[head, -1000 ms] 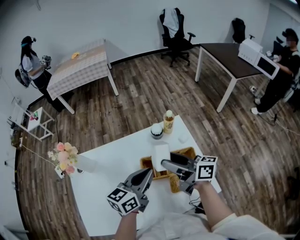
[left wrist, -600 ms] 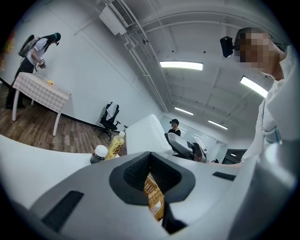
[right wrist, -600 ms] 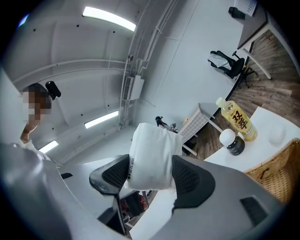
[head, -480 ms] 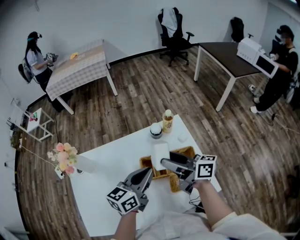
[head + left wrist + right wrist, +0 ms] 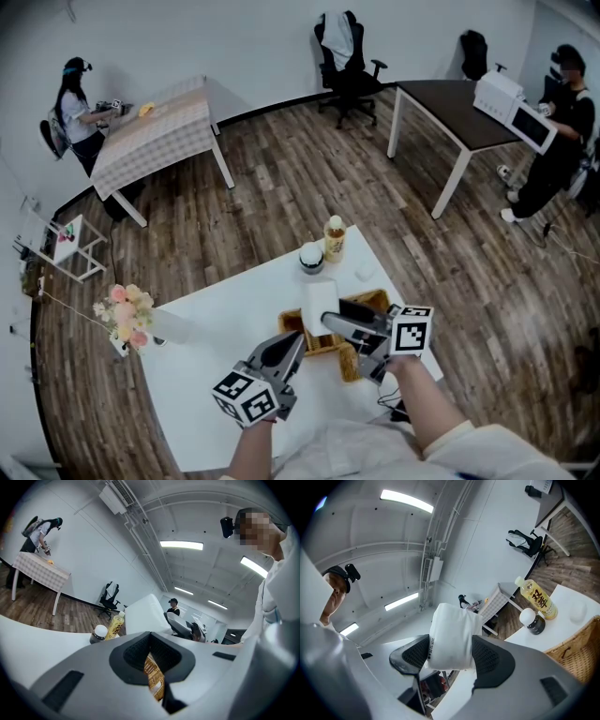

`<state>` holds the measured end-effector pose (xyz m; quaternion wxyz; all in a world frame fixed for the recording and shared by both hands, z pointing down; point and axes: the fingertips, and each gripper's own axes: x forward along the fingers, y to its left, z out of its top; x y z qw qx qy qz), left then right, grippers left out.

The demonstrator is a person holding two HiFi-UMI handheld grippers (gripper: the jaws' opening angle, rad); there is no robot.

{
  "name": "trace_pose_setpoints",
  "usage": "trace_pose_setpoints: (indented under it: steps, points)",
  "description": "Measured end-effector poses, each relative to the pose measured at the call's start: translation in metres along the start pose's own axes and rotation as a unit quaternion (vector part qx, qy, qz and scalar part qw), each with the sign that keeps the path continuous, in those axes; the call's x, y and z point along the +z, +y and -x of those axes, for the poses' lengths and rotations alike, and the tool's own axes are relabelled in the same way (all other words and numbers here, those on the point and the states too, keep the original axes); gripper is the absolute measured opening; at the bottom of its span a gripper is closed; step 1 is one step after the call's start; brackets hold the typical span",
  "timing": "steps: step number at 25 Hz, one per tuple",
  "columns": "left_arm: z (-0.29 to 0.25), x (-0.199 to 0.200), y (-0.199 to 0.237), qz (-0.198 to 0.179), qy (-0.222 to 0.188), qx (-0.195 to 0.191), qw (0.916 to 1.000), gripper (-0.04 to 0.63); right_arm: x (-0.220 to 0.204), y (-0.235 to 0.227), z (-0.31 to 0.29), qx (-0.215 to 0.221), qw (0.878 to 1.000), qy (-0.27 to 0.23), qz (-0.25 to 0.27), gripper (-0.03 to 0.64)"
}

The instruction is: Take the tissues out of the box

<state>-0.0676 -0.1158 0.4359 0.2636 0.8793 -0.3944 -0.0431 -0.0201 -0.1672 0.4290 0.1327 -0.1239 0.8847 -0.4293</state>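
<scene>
One tissue pack (image 5: 452,637) is out of the basket (image 5: 375,302), gripped in our right tool (image 5: 451,654). Our left tool (image 5: 152,658) is narrow, pinching the basket rim. Setting the pack down remains.

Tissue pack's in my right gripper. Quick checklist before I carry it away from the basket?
1. Right gripper hold on the tissue pack: ok, both pads press its sides.
2. Left gripper steadying the wicker basket: ok, jaws closed on its weave.
3. Pack clear of the basket rim: cannot tell; they overlap in the head view.
4. Set-down room: ok, bare table left of the basket.
5. Yellow drink bottle and white-lidded jar: ok, upright beyond the basket, apart from the pack.
6. More packs inside: cannot tell; the grippers hide the interior.
</scene>
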Motion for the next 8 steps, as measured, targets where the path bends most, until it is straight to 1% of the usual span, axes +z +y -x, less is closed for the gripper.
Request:
trace_pose_setpoints:
  steps: [8]
  points:
    - [-0.0020,-0.0052,0.0005,0.004,0.000,-0.003,1.0000,0.002,-0.0034,-0.0040,0.0013,-0.003,1.000,-0.003,-0.013,0.304]
